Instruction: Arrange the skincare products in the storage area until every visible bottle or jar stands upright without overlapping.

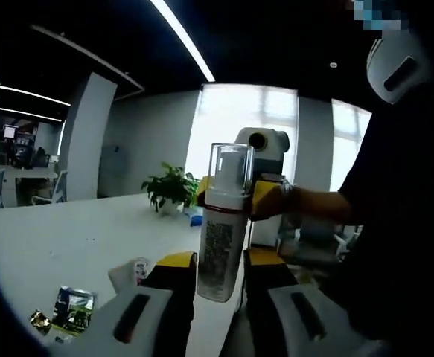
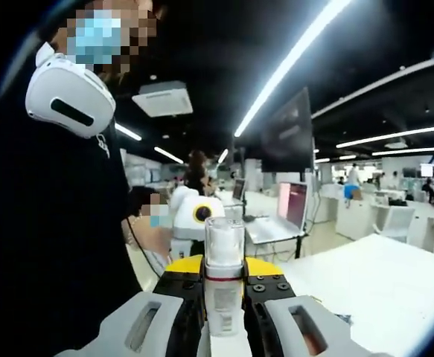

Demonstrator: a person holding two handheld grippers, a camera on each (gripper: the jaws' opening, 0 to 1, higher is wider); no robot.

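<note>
Above worktop (image 1: 68, 238), both grippers, left (image 1: 220, 286) and right (image 2: 224, 301), fingers clamped on one upright bottle (image 1: 220, 238): mid-transfer. Next likely: one releases, other stands it down.

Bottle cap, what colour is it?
Clear, see-through plastic on the bottle; its cap shows best in the left gripper view.

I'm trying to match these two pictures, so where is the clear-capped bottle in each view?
Left gripper view: bottle upright at centre, between that view's own jaws.
Right gripper view: bottle at bottom centre, between that view's own jaws.
Shared landmark: the white table, lower left there, lower right here.
</note>
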